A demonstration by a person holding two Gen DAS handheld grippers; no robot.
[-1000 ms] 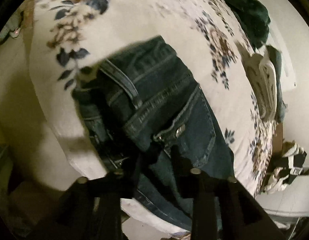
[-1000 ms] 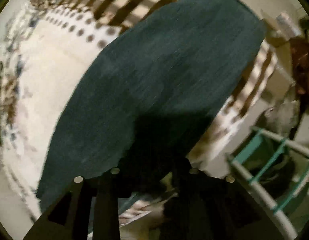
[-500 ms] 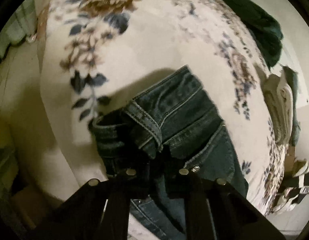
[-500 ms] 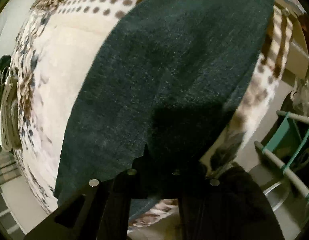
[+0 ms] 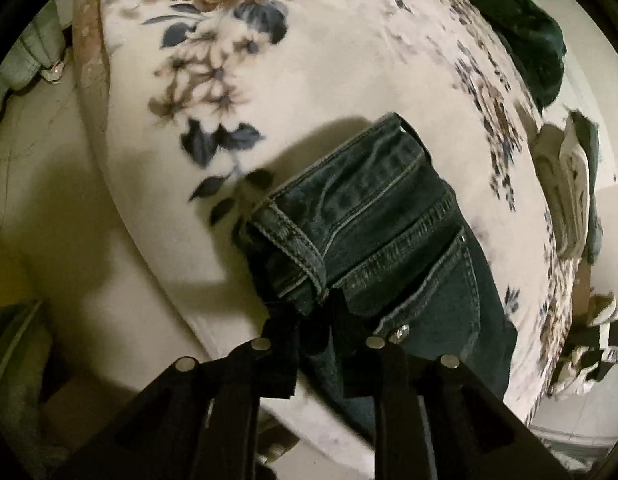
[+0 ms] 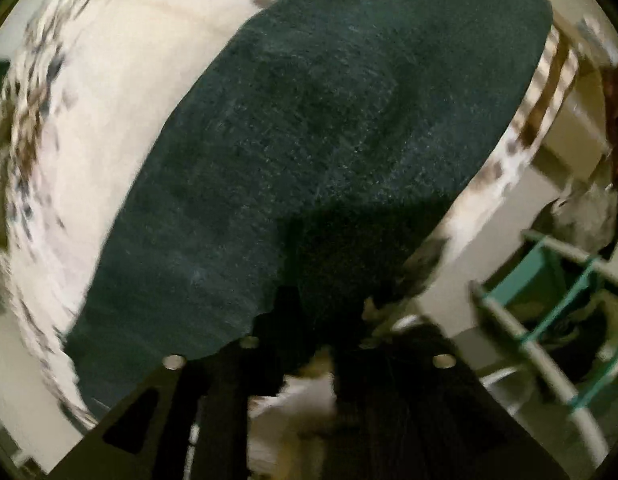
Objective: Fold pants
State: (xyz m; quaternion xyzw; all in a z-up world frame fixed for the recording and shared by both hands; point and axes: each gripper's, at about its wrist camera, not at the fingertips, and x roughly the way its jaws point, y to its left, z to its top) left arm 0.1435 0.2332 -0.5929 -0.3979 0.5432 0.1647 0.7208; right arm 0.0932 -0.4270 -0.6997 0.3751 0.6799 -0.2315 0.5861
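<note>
A floral fleece bed (image 5: pixel 349 80) fills both frames. Left hand-held gripper (image 5: pixel 315 320) clamps the denim jeans (image 5: pixel 389 240) waistband; right hand-held gripper (image 6: pixel 309 320) pinches their plain leg.

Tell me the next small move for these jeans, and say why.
Probably carry both ends across together to lay the fold. The left gripper is shut on the jeans at the waistband, which is bunched up off the floral bedspread; the right gripper seems to pinch the leg fabric's edge, though dim there.
</note>
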